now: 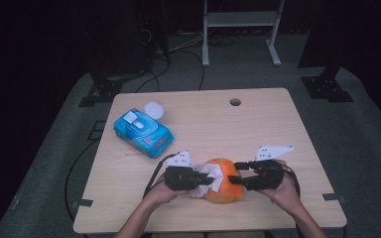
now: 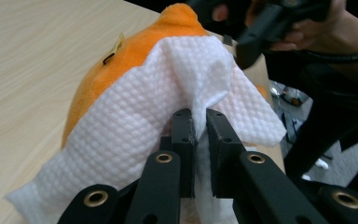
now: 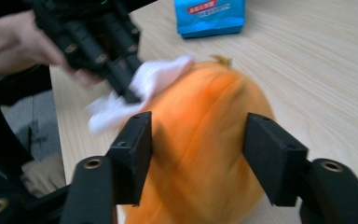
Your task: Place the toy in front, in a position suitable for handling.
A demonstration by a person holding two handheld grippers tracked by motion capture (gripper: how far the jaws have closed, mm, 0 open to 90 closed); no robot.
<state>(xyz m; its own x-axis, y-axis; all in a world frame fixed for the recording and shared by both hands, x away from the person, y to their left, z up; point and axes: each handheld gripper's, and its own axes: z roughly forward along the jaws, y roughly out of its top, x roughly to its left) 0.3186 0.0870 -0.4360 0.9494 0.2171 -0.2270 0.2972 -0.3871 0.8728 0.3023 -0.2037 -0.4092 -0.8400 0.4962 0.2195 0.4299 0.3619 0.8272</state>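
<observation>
a pale wooden counter stands in a dark room, a blue wipes pack at its far left. near the front edge sits an orange plush ball. the left gripper has its jaws pinching a white wipe draped over the ball's left side, so wiping runs rightward across the top. the right gripper has jaws spread, straddling the ball (probably steadying it).
</observation>
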